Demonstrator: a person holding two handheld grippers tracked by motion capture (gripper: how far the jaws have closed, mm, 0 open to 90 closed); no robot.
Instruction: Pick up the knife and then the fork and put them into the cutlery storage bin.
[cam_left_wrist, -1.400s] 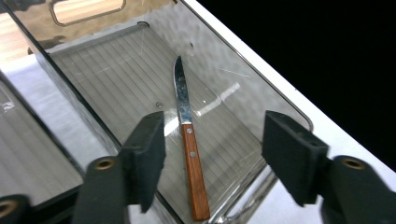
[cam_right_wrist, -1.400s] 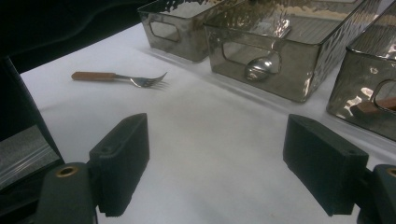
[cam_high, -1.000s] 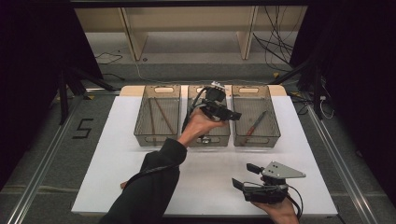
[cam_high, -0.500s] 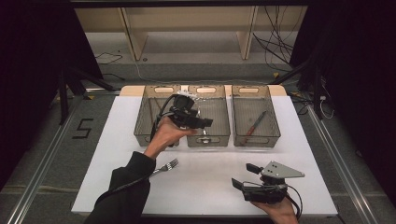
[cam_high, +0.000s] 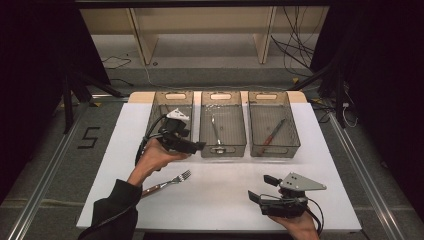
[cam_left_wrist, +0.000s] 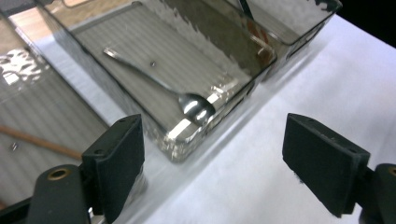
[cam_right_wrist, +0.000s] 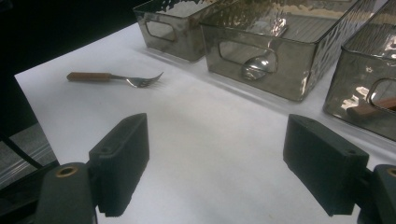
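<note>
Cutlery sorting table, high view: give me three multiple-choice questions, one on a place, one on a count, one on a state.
1. Where does the fork lie?
A. in the left bin
B. on the white table, in front of the bins
C. in the right bin

2. How many clear bins stand in the row?
A. two
B. three
C. four

3. How are the jaws of the left hand-held gripper?
A. apart and empty
B. shut on the spoon
C. shut on the fork

Answers: 1 B, it rests on the table. 2 B, left bin, middle bin, right bin. 3 A, only table shows between its jaws; the spoon lies in the middle bin.
</note>
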